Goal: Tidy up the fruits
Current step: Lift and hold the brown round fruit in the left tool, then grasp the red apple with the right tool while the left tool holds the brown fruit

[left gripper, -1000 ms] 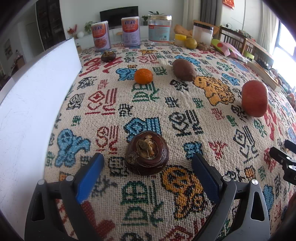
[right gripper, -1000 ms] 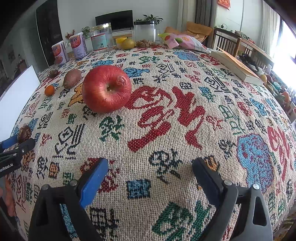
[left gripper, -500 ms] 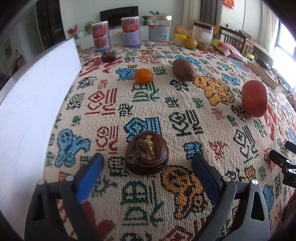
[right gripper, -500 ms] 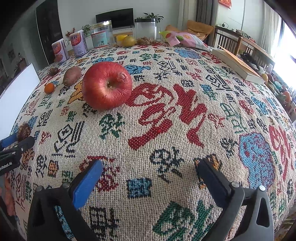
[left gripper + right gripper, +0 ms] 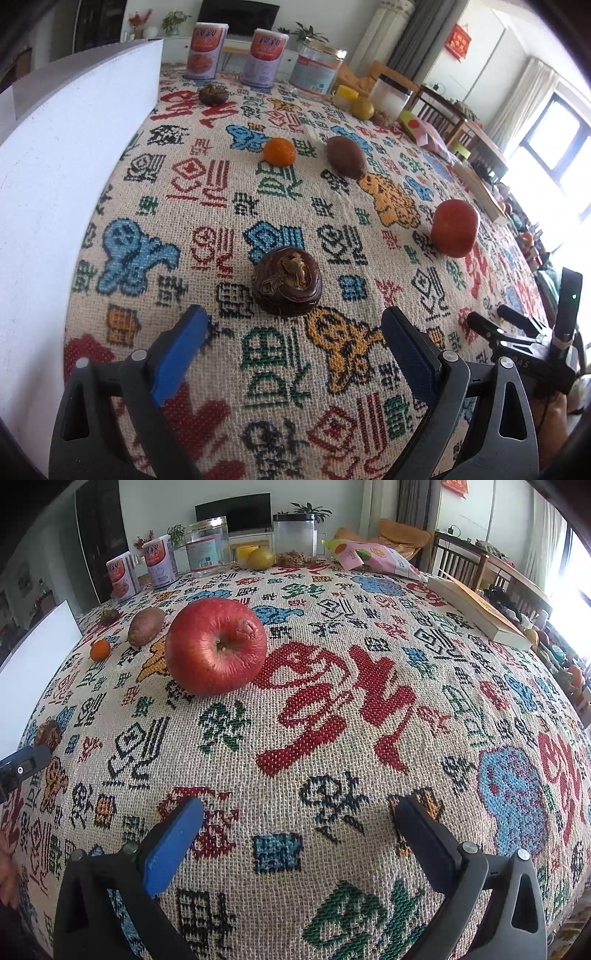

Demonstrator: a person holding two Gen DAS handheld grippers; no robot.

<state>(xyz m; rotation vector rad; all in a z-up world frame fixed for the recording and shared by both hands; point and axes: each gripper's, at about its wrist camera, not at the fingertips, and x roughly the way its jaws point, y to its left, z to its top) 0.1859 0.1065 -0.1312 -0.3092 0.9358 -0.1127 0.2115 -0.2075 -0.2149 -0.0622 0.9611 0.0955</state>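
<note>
Brown wrinkled fruit (image 5: 287, 286) just ahead of the spread, empty left claw (image 5: 291, 334), not between its pads.

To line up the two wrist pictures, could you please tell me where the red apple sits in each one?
Left wrist: red apple at right of centre, seen side-on, on the patterned cloth.
Right wrist: red apple upper left of centre, large, stem end facing the camera.
Shared landmark: the small orange, beside a brown oval fruit.
</note>
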